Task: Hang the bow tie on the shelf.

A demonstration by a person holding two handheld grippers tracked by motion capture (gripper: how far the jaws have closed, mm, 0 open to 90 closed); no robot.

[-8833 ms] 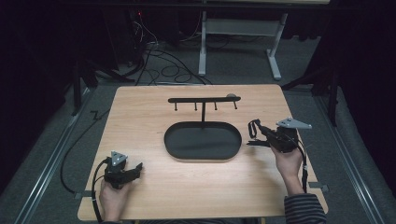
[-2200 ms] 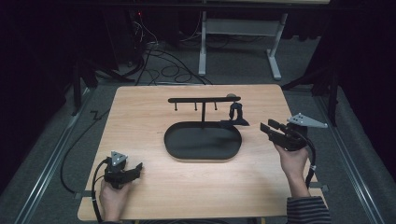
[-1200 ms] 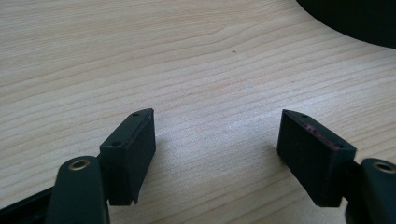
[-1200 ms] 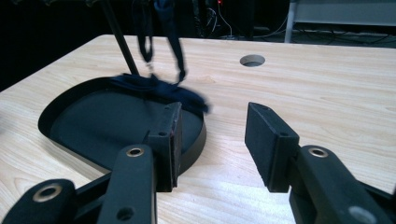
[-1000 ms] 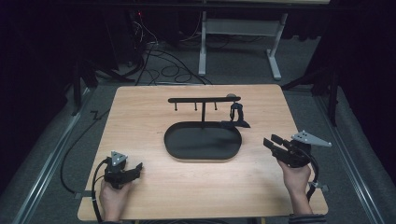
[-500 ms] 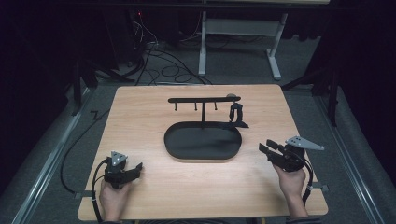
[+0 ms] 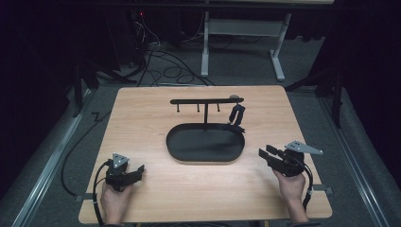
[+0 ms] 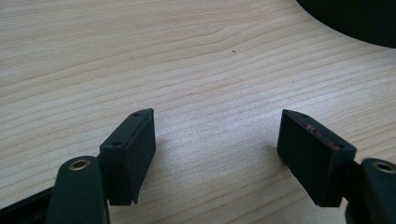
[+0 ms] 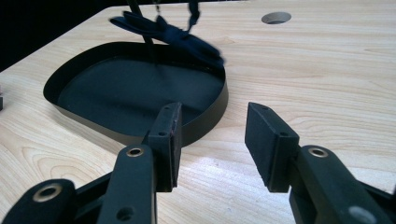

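Jaws of both the right gripper [image 7: 265,153] and left gripper [image 7: 136,171] are held apart with nothing between them; a dark strap [image 7: 236,116] is already hung on the stand [image 7: 206,100] above the tray [image 7: 206,156]; little seems left.

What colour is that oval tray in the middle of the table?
Black. The oval tray shows best in the high view, dark against the pale wooden table.
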